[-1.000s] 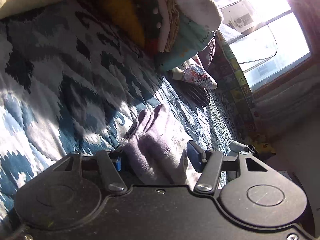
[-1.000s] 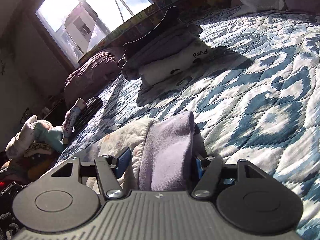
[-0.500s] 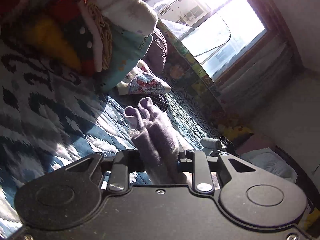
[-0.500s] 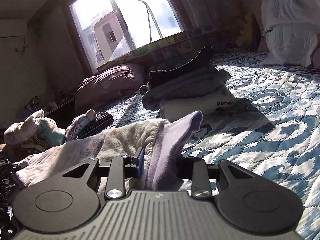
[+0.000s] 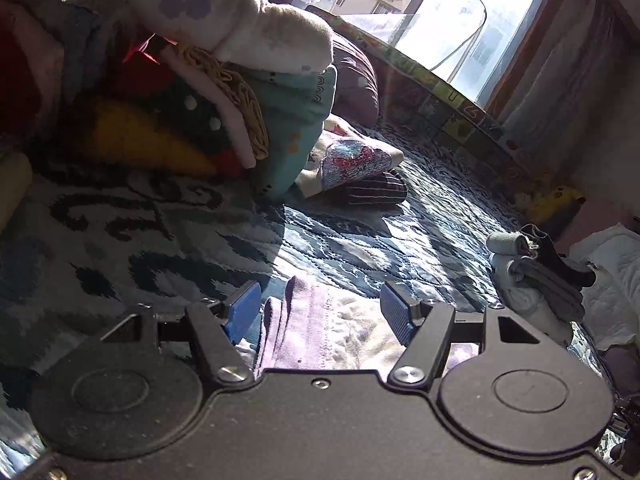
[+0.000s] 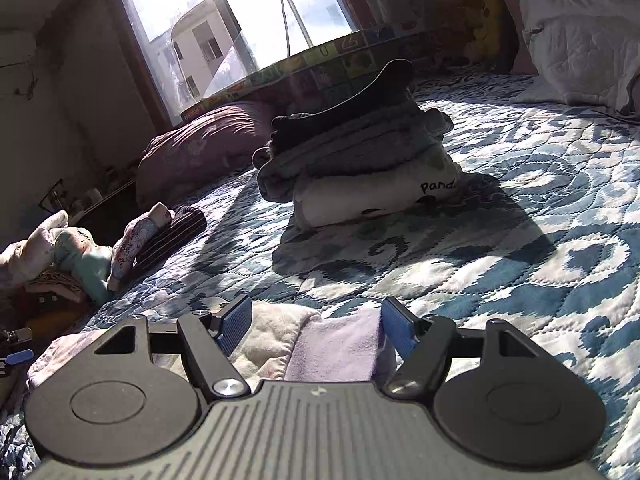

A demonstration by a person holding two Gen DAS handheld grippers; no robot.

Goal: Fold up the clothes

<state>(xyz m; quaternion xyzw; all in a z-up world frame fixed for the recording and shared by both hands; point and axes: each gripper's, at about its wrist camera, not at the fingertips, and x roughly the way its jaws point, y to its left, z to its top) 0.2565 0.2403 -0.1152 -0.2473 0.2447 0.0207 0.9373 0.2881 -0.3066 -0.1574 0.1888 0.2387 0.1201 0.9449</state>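
A lilac and cream garment [image 5: 316, 332] lies flat on the blue patterned quilt [image 5: 360, 248]. My left gripper [image 5: 318, 310] stands open over its edge, blue pads apart on either side of the cloth. In the right wrist view the same garment [image 6: 320, 344] lies under my right gripper [image 6: 316, 322], which is open too, its pads clear of the lilac fold. A stack of folded clothes [image 6: 360, 172] sits further back on the quilt [image 6: 520, 240].
A heap of unfolded clothes [image 5: 180, 92] rises at the left, with a striped piece [image 5: 368, 192] beside it. A purple pillow [image 6: 200, 148] and a colourful padded rail [image 6: 320, 64] lie under the window. White bedding [image 6: 580, 32] sits at the far right.
Both grippers have let go of the lilac garment and opened. The garment, held up half a second ago, now lies flat on the quilt.
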